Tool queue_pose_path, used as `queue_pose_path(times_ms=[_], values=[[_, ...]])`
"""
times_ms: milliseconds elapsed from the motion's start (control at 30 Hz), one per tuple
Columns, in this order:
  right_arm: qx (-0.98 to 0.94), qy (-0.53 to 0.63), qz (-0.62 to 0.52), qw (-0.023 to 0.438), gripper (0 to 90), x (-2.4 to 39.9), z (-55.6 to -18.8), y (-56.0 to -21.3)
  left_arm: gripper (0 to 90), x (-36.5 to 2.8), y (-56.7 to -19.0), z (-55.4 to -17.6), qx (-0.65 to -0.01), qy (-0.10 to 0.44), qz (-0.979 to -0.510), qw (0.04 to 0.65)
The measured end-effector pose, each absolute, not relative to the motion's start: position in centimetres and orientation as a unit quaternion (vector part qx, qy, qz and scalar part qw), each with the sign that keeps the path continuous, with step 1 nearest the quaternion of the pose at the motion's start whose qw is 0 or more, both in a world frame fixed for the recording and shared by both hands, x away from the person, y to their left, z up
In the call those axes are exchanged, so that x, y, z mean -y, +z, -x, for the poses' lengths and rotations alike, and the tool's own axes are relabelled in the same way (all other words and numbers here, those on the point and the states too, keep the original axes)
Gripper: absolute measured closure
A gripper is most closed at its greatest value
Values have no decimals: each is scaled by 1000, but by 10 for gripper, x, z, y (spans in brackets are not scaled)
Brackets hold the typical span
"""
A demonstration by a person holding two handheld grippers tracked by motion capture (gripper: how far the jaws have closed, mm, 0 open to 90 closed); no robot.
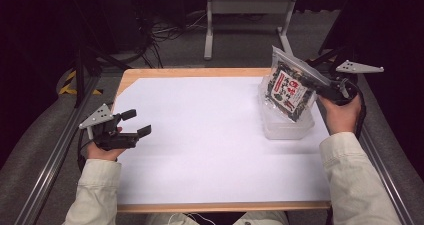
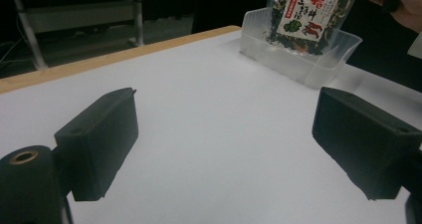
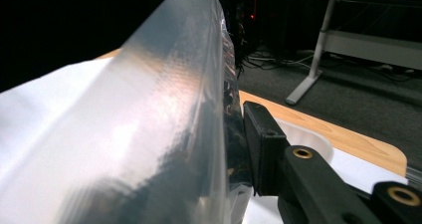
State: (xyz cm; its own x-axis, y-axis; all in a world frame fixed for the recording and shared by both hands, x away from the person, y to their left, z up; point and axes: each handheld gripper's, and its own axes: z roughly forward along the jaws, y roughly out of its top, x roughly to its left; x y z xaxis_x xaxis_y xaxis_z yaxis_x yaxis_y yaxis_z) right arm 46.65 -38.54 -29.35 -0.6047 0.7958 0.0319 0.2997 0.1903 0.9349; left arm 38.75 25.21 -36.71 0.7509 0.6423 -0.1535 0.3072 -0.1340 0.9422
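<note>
Ahead of my claws, past the table's (image 1: 200,73) far edge: grey metal frame (image 1: 246,6) on carpet, w/ tangled cables (image 1: 165,32) to its left. White sheet (image 1: 200,135) beneath me.

**Seaweed pouch standing in the clear tub**

A clear plastic pouch (image 1: 288,89) of dark dried greens, bearing a red-and-white printed label, is standing tilted with its lower end inside a translucent rectangular plastic tub (image 1: 285,127), which is sitting on the table's right side.
</note>
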Motion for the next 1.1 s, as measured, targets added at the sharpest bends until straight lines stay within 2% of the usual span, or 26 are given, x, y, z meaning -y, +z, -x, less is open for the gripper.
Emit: queue_pose_path(times_ms=[233,467,567,900,1000,1067,1100], values=[[-735,513,-370,244,756,380,-466,-296,118,-252,-367,-388,-320,148,-740,573],[-729,490,-414,241,750,391,-471,-307,118,-250,-368,-388,-320,148,-741,572],[-718,508,-419,227,753,395,-473,-317,118,-250,-369,-388,-323,146,-740,571],[-737,483,-410,237,747,382,-475,-310,118,-253,-370,-386,-326,148,-739,571],[-734,480,-414,243,728,384,-476,-309,118,-255,-370,-385,-329,148,-736,572],[-730,471,-407,281,615,383,-472,-306,118,-256,-372,-386,-332,146,-738,570],[-730,471,-407,281,615,383,-472,-306,118,-256,-372,-386,-332,146,-738,570]])
